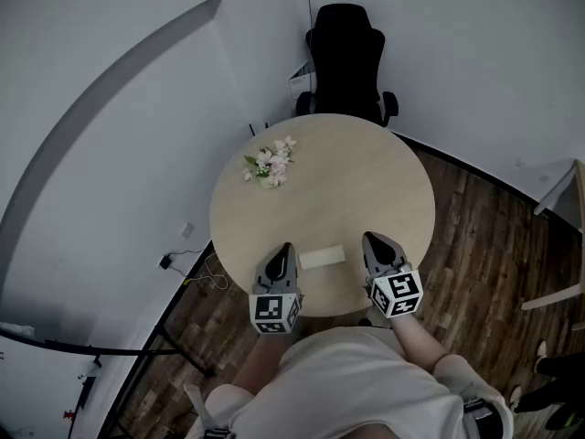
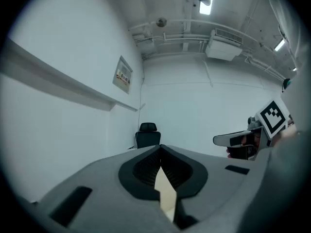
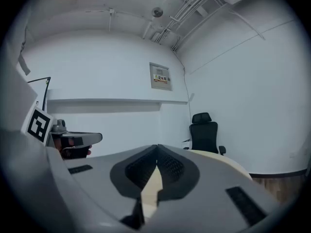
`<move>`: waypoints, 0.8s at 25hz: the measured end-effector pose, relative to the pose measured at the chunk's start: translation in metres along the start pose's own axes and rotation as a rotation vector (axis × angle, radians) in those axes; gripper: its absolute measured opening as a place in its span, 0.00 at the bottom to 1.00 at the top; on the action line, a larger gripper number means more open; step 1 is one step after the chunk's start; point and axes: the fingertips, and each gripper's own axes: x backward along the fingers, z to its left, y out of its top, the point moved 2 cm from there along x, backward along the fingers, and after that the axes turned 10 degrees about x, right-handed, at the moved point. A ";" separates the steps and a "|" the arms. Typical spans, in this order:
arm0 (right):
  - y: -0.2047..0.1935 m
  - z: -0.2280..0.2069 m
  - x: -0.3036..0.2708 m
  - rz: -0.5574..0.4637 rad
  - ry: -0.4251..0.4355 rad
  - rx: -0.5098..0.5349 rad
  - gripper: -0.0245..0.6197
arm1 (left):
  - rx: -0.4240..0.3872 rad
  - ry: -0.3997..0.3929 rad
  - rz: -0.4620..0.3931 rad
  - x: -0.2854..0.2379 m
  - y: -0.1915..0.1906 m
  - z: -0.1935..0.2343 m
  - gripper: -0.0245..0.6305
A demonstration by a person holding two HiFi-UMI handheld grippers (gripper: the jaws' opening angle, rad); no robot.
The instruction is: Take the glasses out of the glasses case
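Pale cream oblong glasses case (image 1: 322, 257) at near edge of round light-wood table (image 1: 366, 167), flat, apparently closed; no glasses visible, so presumably inside. Long axis roughly along that near edge, right end tilted slightly toward table centre.

Left gripper (image 1: 284, 250) clenched, nothing between jaws; same in own view (image 2: 161, 148), tips meeting, only a sliver of pale tabletop below them. Pointing level toward far edge, just beside case's left end.

Right gripper (image 1: 375, 240) clenched and empty too, confirmed in own view (image 3: 156, 147). Level, near case's right end but with a small gap.

Case thus between the two grippers, broadside to both, off to inner side of each rather than ahead. Left one nearer. Likely needs jaws released and a turn inward before any grip: one to pin the body, the other to lift the lid. Task judged not started.

Small white-pink flower bunch (image 1: 270, 165) near far-left edge, well apart. Black office chair (image 1: 347, 58) beyond far edge.
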 end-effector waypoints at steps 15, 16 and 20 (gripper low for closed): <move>-0.001 -0.002 0.002 -0.005 0.018 0.015 0.06 | 0.014 -0.001 0.010 -0.007 -0.002 -0.006 0.04; -0.001 -0.001 0.001 -0.004 0.023 0.020 0.06 | 0.017 -0.002 0.008 -0.007 -0.002 -0.005 0.04; -0.003 0.001 -0.003 0.004 0.030 0.021 0.06 | 0.012 -0.009 0.004 -0.007 -0.002 -0.005 0.04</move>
